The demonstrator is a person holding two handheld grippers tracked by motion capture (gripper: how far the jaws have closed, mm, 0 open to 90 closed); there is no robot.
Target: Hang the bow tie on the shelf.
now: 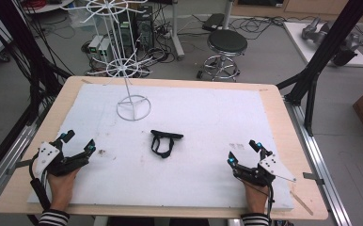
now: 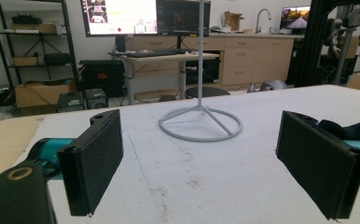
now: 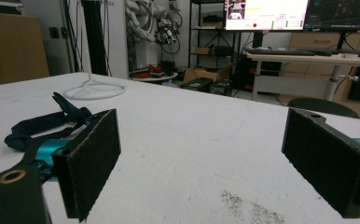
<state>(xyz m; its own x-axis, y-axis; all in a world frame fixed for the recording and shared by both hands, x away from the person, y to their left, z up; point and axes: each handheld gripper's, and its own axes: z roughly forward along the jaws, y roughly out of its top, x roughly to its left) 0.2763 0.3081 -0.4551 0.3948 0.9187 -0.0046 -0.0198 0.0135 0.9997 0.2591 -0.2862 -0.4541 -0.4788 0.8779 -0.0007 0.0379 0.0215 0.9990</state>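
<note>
Item: left gripper [image 1: 78, 142], sitting near the front left corner of the worktop [image 1: 264, 94], gripped by a hand with a striped sleeve [image 1: 53, 218] behind it; its jaws are standing wide apart with nothing between them, and the left gripper view is showing bare white sheet between the two black pads [image 2: 94, 158]. Item: right gripper [image 1: 244, 153], sitting near the front right corner, likewise released, its jaws spread with nothing but white surface between them. Item: white sheet [image 1: 208, 108], covering most of the wooden worktop and carrying faint dark smudges near both grippers. Item: black strap [image 1: 162, 142], lying loosely coiled at about the middle of the sheet, between the two grippers and well apart from each; it is appearing at the right edge of the left gripper view and at the left of the right gripper view. Item: white wire stand [image 1: 133, 107], standing upright on its ring base toward the far edge, left of centre, beyond the strap.
</note>
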